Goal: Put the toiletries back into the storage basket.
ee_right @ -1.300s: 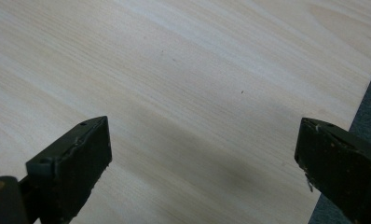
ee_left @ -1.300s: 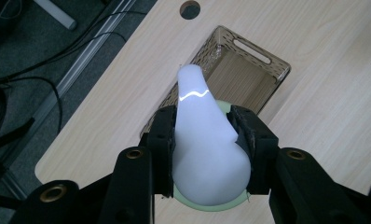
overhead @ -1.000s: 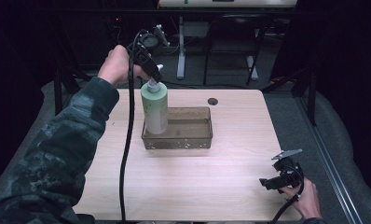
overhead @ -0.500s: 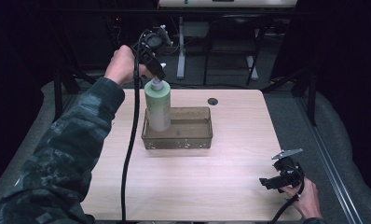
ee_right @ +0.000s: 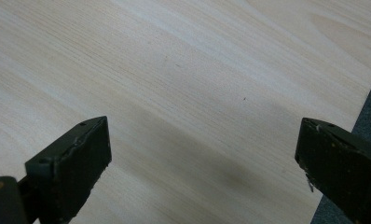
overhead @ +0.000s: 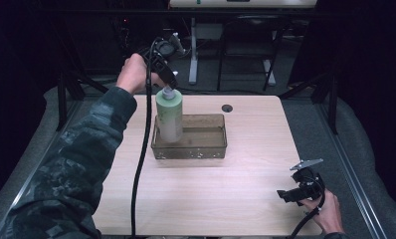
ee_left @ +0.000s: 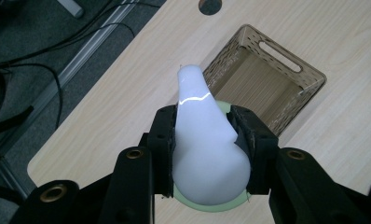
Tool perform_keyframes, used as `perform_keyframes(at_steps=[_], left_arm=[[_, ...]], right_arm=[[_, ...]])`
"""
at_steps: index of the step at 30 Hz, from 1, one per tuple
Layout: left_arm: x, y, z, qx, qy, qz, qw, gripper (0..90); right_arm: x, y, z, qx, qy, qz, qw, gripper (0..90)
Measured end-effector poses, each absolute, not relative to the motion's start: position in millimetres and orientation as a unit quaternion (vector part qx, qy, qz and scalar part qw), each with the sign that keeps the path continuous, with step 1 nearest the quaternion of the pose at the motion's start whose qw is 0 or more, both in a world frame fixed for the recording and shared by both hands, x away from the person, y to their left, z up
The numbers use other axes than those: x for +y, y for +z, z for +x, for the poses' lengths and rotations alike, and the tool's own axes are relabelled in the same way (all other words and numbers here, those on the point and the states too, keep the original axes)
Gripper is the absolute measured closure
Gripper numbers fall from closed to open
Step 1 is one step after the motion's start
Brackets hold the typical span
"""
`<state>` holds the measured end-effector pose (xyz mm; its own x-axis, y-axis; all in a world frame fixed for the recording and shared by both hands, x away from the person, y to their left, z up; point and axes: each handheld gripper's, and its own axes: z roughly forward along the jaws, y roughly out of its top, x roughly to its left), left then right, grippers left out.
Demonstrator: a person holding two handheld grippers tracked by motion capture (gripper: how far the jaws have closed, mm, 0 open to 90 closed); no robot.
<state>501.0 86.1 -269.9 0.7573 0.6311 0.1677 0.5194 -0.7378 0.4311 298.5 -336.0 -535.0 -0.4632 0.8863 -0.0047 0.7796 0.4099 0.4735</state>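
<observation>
Up near the far left of the tabletop [overhead: 236,199], we see the left gripper [ee_left: 204,140] clamped on the white cap [ee_left: 202,140] of a green bottle [overhead: 169,117], its jaws closed against either side. Gripping the cap keeps the bottle upright, and it hangs over the left end of the brown bin [overhead: 206,144]; whether its base touches the bin floor we cannot tell. By the near right corner, the right gripper [ee_right: 202,158] waits wide open and empty, likely kept clear of the work.
</observation>
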Motion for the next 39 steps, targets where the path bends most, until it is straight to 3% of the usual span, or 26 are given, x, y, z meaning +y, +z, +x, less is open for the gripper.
perform_keyframes(at_steps=[39], left_arm=[[103, -315, 504, 0.328, 0.142, 0.912, 0.200, 62.8]], right_arm=[[-336, -532, 295, 0.829, 0.207, 0.501, 0.136, 3.6]])
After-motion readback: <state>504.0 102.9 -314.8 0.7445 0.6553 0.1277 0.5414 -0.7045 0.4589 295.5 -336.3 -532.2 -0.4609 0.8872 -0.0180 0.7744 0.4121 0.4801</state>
